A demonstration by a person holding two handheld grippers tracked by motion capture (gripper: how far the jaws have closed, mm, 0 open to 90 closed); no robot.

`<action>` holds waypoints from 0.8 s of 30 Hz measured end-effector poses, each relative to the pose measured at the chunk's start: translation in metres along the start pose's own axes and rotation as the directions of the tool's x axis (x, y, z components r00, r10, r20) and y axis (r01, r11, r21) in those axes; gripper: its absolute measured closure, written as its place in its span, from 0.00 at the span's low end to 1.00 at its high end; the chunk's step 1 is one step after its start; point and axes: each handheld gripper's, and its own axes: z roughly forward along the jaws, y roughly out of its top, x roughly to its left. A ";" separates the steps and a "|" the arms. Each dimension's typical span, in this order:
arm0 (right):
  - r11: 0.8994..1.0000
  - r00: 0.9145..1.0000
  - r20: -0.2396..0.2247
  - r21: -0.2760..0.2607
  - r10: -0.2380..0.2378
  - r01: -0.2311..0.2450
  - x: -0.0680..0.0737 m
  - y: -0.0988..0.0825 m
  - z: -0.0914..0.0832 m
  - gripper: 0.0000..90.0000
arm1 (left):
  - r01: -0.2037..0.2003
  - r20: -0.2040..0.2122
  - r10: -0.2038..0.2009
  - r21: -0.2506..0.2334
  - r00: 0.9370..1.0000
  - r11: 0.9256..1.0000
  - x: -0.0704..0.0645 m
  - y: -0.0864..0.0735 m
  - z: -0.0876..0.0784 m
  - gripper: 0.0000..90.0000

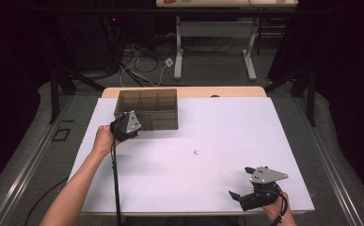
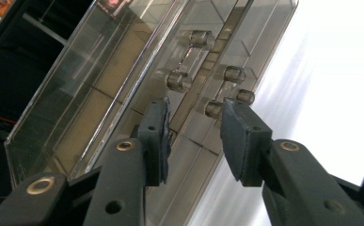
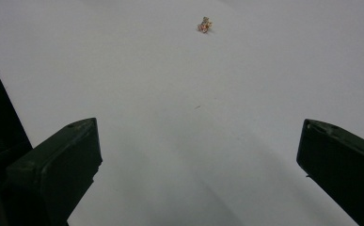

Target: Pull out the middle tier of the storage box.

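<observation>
A white table top [image 1: 217,127] sits on grey carpet, black curtains around. The smoky clear box [image 1: 147,109] stands at eleven o'clock; no writing readable. The left gripper [image 2: 194,132], part closed, straddles its wall, seemingly without pressing. The right gripper [image 1: 241,181] gapes at five o'clock; a tiny trinket [image 1: 195,152] lies mid-table amid open space.

Compartmented clear box [image 1: 147,109] sits on the table [image 1: 226,127] at its far left. Left gripper [image 1: 123,126] is against the box's near wall. Small trinket [image 1: 195,152] lies right of and nearer than the box; right gripper [image 1: 242,182] nearer still.
</observation>
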 end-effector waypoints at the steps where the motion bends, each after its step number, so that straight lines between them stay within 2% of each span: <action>1: 1.000 1.000 0.001 -0.009 0.000 0.000 0.000 0.000 0.001 0.00 | -0.006 0.002 0.006 0.001 1.000 1.000 0.000 0.000 0.000 0.72; 9: 1.000 1.000 -0.001 0.001 0.000 0.000 0.000 0.000 0.000 0.00 | -0.032 0.005 0.032 0.001 0.999 0.999 0.000 -0.001 0.006 0.75; 21: 1.000 1.000 -0.005 -0.015 0.019 -0.019 -0.001 0.000 0.000 0.00 | -0.012 0.011 0.012 -0.012 1.000 1.000 0.000 -0.003 0.009 0.79; 24: 1.000 1.000 -0.004 -0.007 0.005 -0.005 0.000 0.000 0.000 0.00 | -0.036 -0.005 0.036 -0.009 0.999 0.999 -0.002 -0.003 0.009 0.80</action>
